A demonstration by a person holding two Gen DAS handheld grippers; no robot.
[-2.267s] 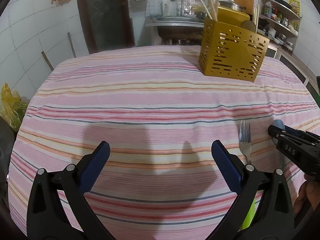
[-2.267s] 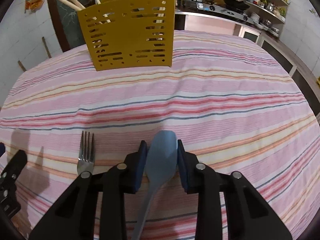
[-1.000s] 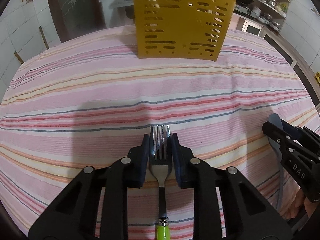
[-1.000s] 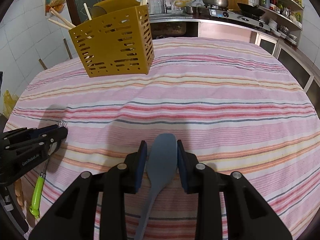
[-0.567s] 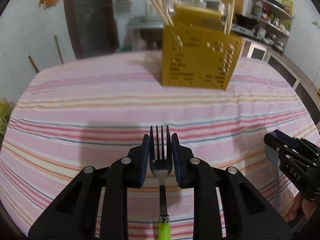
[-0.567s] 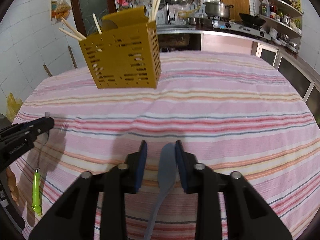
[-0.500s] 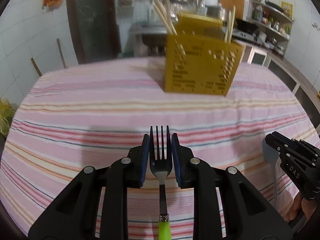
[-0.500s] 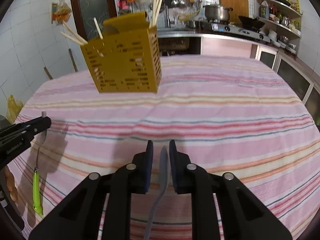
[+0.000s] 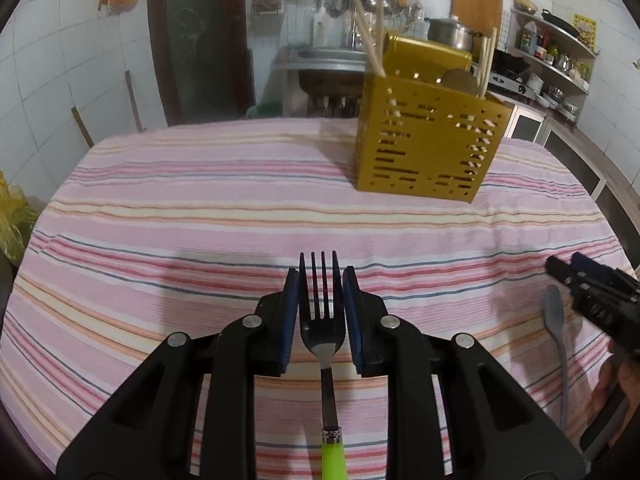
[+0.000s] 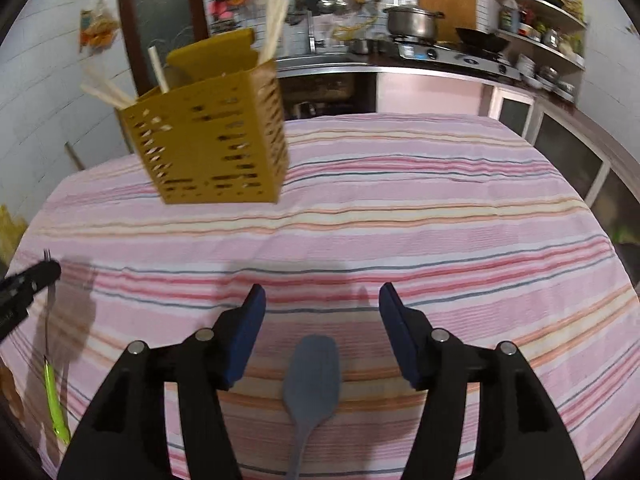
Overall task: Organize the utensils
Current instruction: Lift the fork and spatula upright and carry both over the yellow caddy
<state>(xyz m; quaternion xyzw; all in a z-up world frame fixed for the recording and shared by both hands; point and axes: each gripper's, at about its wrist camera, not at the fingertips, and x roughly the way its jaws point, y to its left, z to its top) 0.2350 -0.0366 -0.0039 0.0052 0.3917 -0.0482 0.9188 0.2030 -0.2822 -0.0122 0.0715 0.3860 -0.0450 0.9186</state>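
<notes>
My left gripper [image 9: 320,300] is shut on a metal fork [image 9: 322,320] with a green handle [image 9: 334,456], tines pointing forward, held above the striped tablecloth [image 9: 200,220]. My right gripper [image 10: 320,324] is open; a grey-blue spatula [image 10: 312,376] lies on the cloth below, between its fingers. The spatula also shows at the right in the left wrist view [image 9: 556,328], under the right gripper [image 9: 588,292]. A yellow perforated utensil holder [image 9: 428,148] with chopsticks stands at the far side of the table; it also shows in the right wrist view [image 10: 212,148].
The left gripper [image 10: 24,284] and the fork's green handle [image 10: 54,404] show at the left edge of the right wrist view. Behind the table are a sink, a stove with a pot [image 10: 412,22] and shelves. A yellow bag [image 9: 10,216] sits left of the table.
My right gripper has opened and let go of the spatula, which now lies on the cloth. My left gripper took hold of the fork and lifted it off the cloth.
</notes>
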